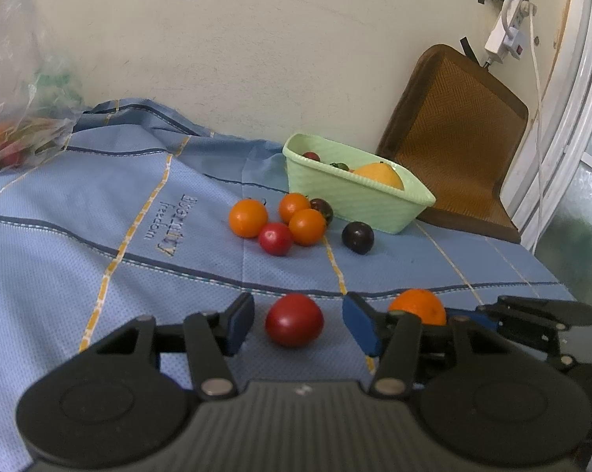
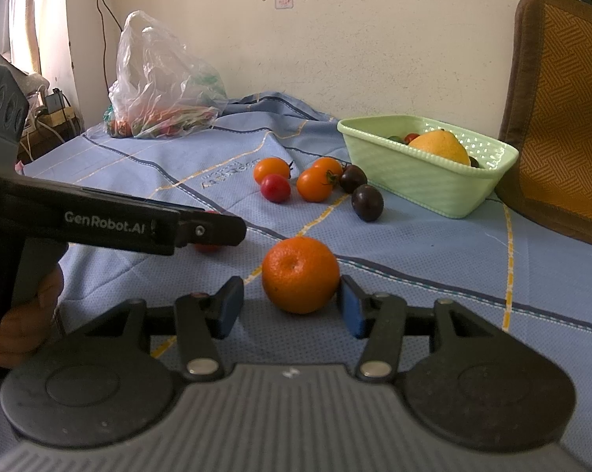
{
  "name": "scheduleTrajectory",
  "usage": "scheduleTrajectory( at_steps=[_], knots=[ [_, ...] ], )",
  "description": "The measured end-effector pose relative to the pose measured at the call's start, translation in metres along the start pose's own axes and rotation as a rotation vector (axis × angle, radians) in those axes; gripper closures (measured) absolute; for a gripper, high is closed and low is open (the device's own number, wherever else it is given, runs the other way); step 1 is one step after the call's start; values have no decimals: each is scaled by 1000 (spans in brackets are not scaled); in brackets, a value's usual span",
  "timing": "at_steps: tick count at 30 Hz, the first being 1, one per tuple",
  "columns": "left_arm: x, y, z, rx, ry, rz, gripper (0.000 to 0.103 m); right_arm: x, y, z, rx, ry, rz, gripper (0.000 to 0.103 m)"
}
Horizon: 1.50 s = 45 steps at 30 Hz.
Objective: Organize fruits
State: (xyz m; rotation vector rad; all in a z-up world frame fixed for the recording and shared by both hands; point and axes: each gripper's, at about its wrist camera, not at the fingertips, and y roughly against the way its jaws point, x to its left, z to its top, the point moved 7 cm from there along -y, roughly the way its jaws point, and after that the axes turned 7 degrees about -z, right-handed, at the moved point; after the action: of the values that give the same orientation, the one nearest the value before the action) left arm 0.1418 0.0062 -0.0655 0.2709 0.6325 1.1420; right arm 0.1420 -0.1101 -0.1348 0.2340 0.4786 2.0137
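A red tomato lies on the blue cloth between the pads of my left gripper, with a gap on each side, so the gripper is open. An orange sits between the pads of my right gripper, close to the right pad and clear of the left one, so this gripper is open too. In the right wrist view, the left gripper reaches in from the left and half hides the tomato. A light green basket holds a large yellow fruit and small tomatoes.
Several small orange, red and dark tomatoes lie in a cluster before the basket. A plastic bag of produce stands at the back left by the wall. A brown chair cushion leans behind the basket. A hand holds the left gripper's handle.
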Motion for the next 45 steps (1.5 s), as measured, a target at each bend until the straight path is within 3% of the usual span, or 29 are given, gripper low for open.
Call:
scheduleTrajectory(
  at_steps=[17, 45],
  knots=[
    [-2, -1, -2, 16, -26, 9, 60, -3, -1, 1, -7, -19, -9, 44],
    [-3, -1, -2, 16, -28, 7, 60, -4, -1, 0, -3, -19, -5, 44]
  ],
)
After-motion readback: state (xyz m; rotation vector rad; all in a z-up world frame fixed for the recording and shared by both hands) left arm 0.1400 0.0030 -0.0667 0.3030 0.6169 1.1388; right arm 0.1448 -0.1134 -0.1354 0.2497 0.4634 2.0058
